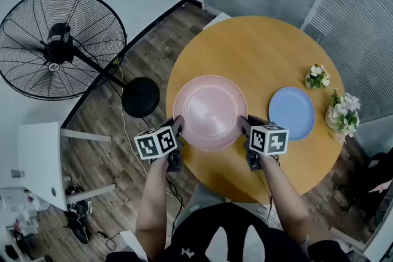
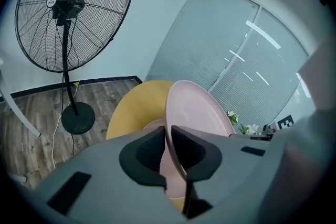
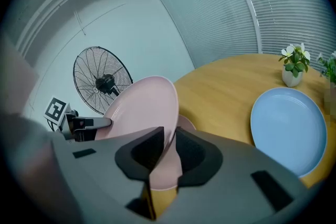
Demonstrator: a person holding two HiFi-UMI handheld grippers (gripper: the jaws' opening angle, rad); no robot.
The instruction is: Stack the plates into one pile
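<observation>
Pink plate (image 1: pixel 210 110): was over the near half of the round wooden table (image 1: pixel 258 46), gripped at two opposite rims.
Left gripper (image 1: pixel 177 126): jaws were narrow, clamped on the plate's left rim.
Right gripper (image 1: pixel 243 126): jaws were narrow, clamped on the plate's right rim.
Blue plate (image 1: pixel 291 112): lay flat on the table, just right of the pink one, not touching it.
Flowers (image 1: pixel 317 77): stood beyond the blue plate.

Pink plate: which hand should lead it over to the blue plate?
Right, probably. Both grip the pink plate, but the right hand-held gripper sits beside the blue plate; the left hand-held gripper is farther off.
</observation>
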